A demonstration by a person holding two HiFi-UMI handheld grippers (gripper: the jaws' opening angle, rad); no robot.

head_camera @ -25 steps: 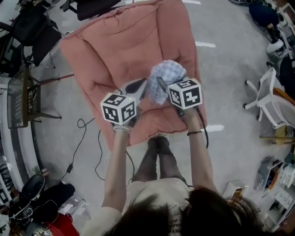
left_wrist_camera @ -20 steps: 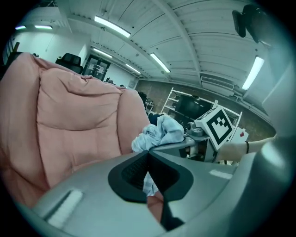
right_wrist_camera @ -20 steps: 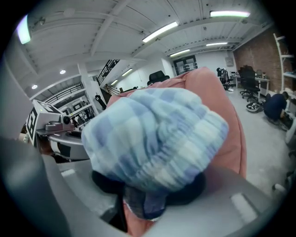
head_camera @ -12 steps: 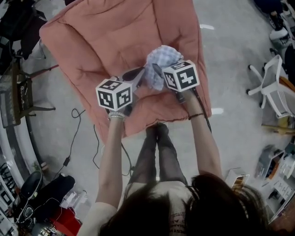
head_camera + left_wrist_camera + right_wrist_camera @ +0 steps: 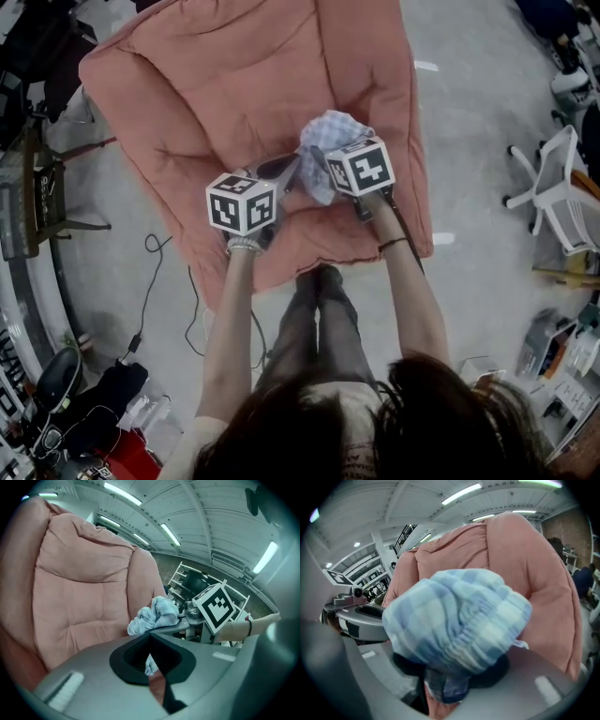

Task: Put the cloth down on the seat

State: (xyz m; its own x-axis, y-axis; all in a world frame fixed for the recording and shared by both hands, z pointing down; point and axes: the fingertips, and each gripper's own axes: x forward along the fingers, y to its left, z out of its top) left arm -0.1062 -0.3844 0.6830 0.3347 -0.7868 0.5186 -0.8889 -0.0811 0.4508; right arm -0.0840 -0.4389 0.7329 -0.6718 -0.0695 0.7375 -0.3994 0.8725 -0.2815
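A bunched blue-and-white checked cloth (image 5: pixel 333 136) hangs just above the front of the pink padded seat (image 5: pixel 234 84). My right gripper (image 5: pixel 319 164) is shut on the cloth. In the right gripper view the cloth (image 5: pixel 459 620) bulges over the right gripper (image 5: pixel 445 681) and hides its tips. My left gripper (image 5: pixel 286 169) sits right beside it, jaw tips together, nosing the cloth's left edge. In the left gripper view the cloth (image 5: pixel 157 616) lies just past the left gripper (image 5: pixel 150 634). I cannot tell if the left gripper pinches any fabric.
The seat's tall padded back (image 5: pixel 79 597) rises behind the cloth. The person's legs (image 5: pixel 314 309) stand at the seat's front edge. A black cable (image 5: pixel 155 248) trails on the floor to the left, near a dark side table (image 5: pixel 28 197). A white chair (image 5: pixel 558 187) stands at the right.
Both grippers have drawn slightly closer together over the seat's front, and the right one holds the cloth throughout. The head view has shifted a little.
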